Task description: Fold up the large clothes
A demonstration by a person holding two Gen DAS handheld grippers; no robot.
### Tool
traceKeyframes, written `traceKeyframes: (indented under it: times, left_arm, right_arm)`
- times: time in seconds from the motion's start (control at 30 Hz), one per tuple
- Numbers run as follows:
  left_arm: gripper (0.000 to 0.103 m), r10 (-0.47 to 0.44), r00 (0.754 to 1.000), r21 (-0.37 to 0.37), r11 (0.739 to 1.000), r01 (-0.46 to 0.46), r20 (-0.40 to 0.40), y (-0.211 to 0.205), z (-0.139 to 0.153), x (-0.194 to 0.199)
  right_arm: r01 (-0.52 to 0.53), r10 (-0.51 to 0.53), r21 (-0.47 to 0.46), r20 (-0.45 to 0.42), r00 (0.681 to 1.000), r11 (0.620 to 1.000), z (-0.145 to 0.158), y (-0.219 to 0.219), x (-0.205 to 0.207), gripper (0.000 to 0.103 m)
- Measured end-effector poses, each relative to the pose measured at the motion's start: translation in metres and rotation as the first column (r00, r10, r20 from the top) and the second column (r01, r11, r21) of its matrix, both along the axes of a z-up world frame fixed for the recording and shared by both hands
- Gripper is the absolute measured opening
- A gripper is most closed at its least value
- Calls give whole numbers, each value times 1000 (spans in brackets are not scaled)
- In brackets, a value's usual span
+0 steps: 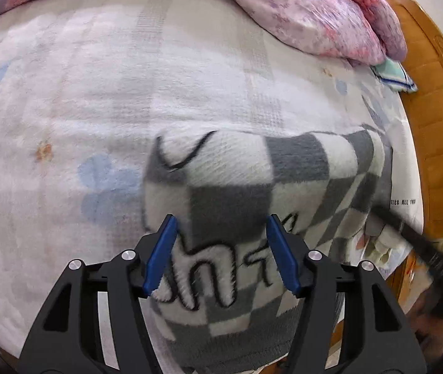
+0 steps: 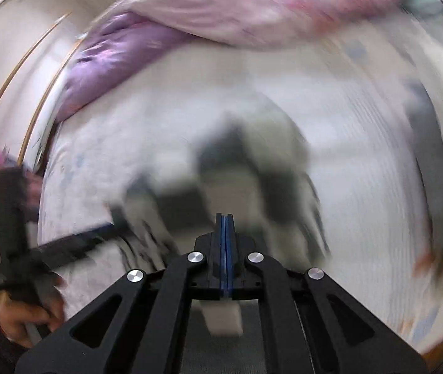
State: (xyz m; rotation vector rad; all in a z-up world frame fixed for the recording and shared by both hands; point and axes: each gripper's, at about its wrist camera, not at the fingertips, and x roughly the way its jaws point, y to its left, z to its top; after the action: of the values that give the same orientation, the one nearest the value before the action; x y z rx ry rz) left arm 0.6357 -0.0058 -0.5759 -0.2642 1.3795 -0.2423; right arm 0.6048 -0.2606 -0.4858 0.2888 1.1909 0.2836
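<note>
Left wrist view first: the left gripper (image 1: 221, 255) has its blue fingers (image 1: 160, 258) spread apart, one on each side of a fluffy grey-and-white checkered sweater (image 1: 246, 187) with black outline lettering. The sweater fills the 6 o'clock to 3 o'clock area, draped over the near edge of the bed (image 1: 96, 93), which has a pale floral sheet. Up at 1 o'clock there's a bunched pink-purple duvet (image 1: 315, 15), with a small teal-and-blue cloth (image 1: 392, 74) just beside it, and the wooden bed frame (image 1: 433, 99) runs along 3 o'clock.

Right wrist view is really motion-blurred. The right gripper (image 2: 225, 249) has its fingers pressed together, with a white bit of sweater hanging just below them, though I can't tell if it's actually pinched. The person's left hand (image 2: 25, 318) with its tool is at 8 o'clock
</note>
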Motion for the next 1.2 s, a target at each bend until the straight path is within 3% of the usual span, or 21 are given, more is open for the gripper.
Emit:
traceKeyframes:
  times: [0.07, 0.17, 0.23, 0.3, 0.33, 0.43, 0.5, 0.57, 0.6, 0.63, 0.73, 0.87, 0.93, 1.0, 1.07, 1.2]
  left_arm:
    - [63, -34, 999, 57, 998, 34, -3, -13, -6, 7]
    - [64, -53, 998, 79, 995, 54, -16, -20, -16, 16]
    - [65, -72, 997, 71, 995, 73, -20, -25, -19, 21]
    - [70, -95, 995, 76, 993, 95, -12, -32, -19, 24]
    - [77, -103, 995, 77, 992, 104, -11, -36, -20, 24]
    - [79, -86, 996, 80, 993, 88, -19, -35, -18, 23]
    - [79, -38, 999, 25, 999, 38, 7, -20, -9, 15]
    - [82, 20, 999, -33, 999, -19, 44, 0, 1, 1]
    - [82, 51, 997, -45, 998, -49, 60, 12, 5, -7]
    - [82, 71, 996, -44, 997, -68, 60, 19, 6, -13]
    - [83, 138, 990, -59, 989, -137, 14, 43, -8, -38]
    - [84, 155, 983, -94, 982, -165, -102, 45, -49, -59]
    - [89, 161, 981, -124, 977, -174, -110, 43, -62, -67]
    - [90, 173, 979, -157, 969, -189, -106, 42, -70, -73]
    - [91, 170, 978, -184, 964, -191, -125, 41, -78, -78]
    - [91, 117, 973, -197, 968, -157, -200, 35, -96, -96]
  right_arm:
    - [-45, 45, -68, -6, 999, 997, -14, 15, 23, 1]
    - [-37, 23, -145, -98, 995, 989, -58, 0, 45, 0]
    - [4, -21, -105, -165, 986, 994, -90, -19, 50, 0]
    - [45, -56, -57, -201, 978, 997, -101, -40, 51, 0]
    - [52, -59, -42, -210, 976, 998, -102, -44, 51, 0]
    - [33, -31, 6, -213, 977, 999, -91, -46, 49, 1]
    - [58, -33, 111, -220, 975, 992, -74, -63, 40, 8]
    - [75, -47, 143, -194, 980, 987, -59, -82, 27, 29]
    - [74, -47, 157, -168, 985, 985, -49, -93, 14, 56]
    - [80, -58, 136, -159, 986, 987, -41, -93, 14, 77]
    - [55, -45, 54, -182, 982, 997, -49, -110, -10, 79]
    - [80, -22, 164, -332, 943, 983, -103, -123, -28, 79]
    - [102, -8, 233, -376, 926, 967, -127, -125, -32, 79]
    - [126, -7, 294, -376, 927, 948, -145, -129, -33, 81]
    - [187, 1, 410, -416, 910, 893, -164, -134, -33, 83]
    - [184, 51, 487, -429, 902, 854, -183, -125, -37, 89]
